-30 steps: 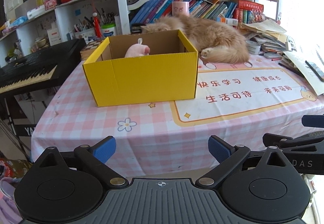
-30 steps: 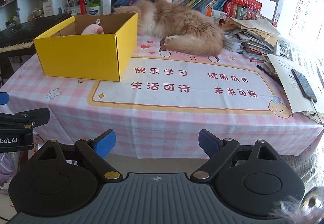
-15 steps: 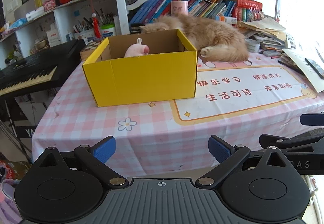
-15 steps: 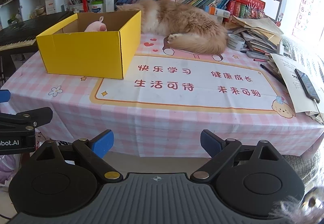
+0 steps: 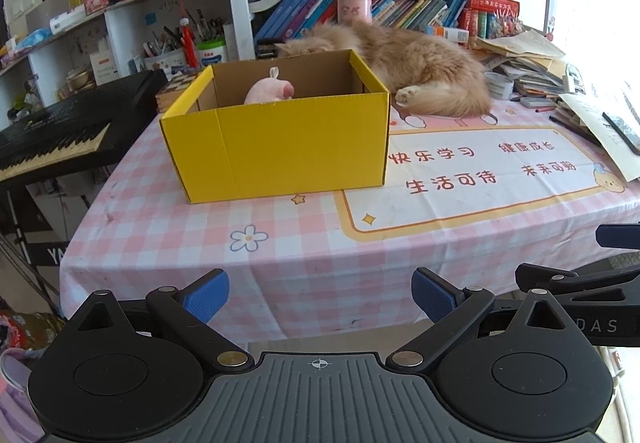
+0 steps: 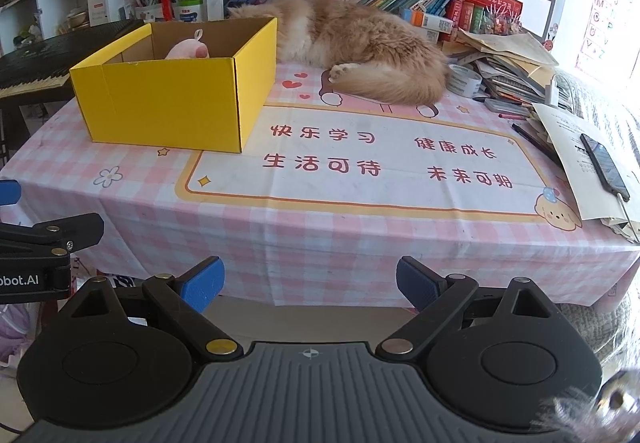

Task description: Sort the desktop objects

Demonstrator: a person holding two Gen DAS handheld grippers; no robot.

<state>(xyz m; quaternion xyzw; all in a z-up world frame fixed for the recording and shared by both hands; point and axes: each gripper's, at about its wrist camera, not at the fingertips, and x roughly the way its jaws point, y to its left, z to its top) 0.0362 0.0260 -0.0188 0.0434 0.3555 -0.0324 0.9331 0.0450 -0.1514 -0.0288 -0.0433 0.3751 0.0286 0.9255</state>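
Almost nothing moved since the earlier frames: only slightly wider spread on the right gripper, views otherwise unchanged. Pink plush toy lying inside the yellow box, toward its far wall, only the top visible over the rim; probably a small animal figure, hard to tell from here. Box standing near the left front corner of the table, on the pink checked cloth, just beside the left edge of the printed mat. Behind the box, at the far edge, a fluffy orange cat lying stretched, touching or nearly touching the back corner of the box. At the right edge, a pile of papers, a tape roll, a phone on a sheet. Left gripper spread wide, nothing between the blue pads, held before the front edge of the table. Right gripper also spread wide and empty, before the same edge.
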